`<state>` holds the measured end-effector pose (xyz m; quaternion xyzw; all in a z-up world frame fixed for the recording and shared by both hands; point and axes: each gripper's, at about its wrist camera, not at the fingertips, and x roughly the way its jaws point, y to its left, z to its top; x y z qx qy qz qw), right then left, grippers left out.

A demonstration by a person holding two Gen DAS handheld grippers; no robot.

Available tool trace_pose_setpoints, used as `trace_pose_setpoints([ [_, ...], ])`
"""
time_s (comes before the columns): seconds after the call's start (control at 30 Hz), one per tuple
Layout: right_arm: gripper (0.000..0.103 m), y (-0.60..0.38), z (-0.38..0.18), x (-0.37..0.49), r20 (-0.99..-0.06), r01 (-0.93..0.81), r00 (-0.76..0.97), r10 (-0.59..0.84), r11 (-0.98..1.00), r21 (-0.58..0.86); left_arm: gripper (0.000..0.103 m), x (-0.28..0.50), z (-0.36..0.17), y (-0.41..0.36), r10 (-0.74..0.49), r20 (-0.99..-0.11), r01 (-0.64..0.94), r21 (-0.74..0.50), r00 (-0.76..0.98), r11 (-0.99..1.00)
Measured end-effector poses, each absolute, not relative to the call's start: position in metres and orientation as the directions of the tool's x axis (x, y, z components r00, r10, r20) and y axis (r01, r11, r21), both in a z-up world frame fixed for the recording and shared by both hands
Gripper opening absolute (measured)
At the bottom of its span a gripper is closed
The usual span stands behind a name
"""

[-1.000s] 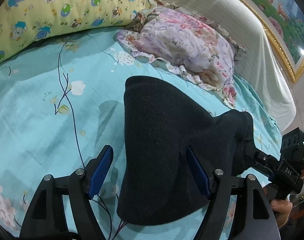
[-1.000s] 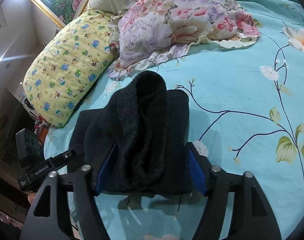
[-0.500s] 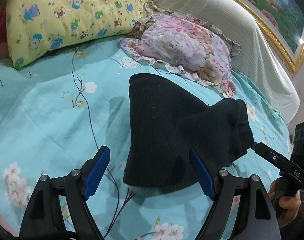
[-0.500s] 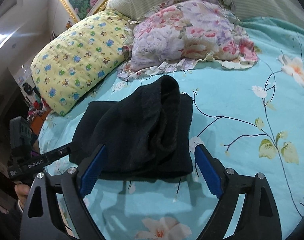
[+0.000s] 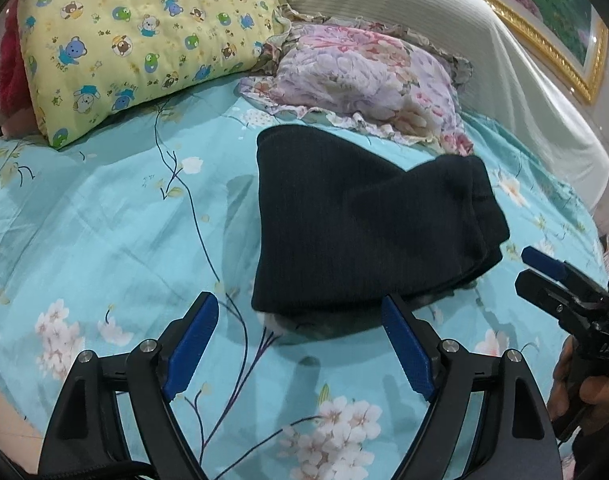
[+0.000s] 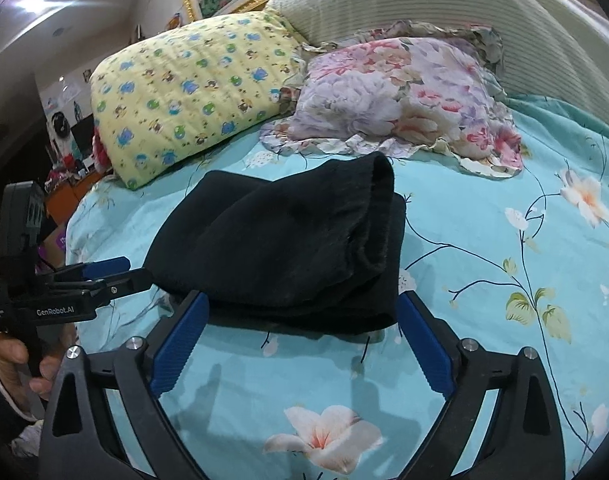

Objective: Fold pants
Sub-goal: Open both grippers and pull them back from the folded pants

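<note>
Two tongs are seen spread wide, and nothing is held by either: the left tongs (image 5: 296,344) are parted over bare sheet, and the right tongs (image 6: 302,344) are likewise parted, with the near hem of the cloth lying just beyond their tips. The black pants (image 5: 364,232) are found folded into a thick bundle on the bed (image 5: 104,220), lying apart from both tongs and close to neither pillow. From the left tongs the bundle is placed at about 12 to 1 o'clock, just ahead; from the right tongs it is at about 12 o'clock, its near edge between the two blue pads. The long axis of the bundle is judged to run across both views, roughly from 9 to 3 o'clock, with the rolled, cuffed end raised at the right side. The right tongs are judged the nearer, so any last pressing or squaring of that lifted end is better reached from there. The floral pillow (image 6: 404,92) and the yellow pillow (image 6: 192,88) are seen at 12 o'clock, beyond the pants. The fold is judged nearly finished.
</note>
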<state>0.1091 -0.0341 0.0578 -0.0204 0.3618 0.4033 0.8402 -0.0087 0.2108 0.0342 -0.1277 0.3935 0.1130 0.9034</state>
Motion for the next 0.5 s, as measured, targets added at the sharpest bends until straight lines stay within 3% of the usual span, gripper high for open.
trace_pose_setpoints([
  [0.5,0.097,-0.022,0.034,0.099,-0.651,-0.701,0.41,0.638,0.678,0.223,0.087,-0.005,0.011,0.188,0.208,-0.775,-0.317,0.011,0.597,0.948],
])
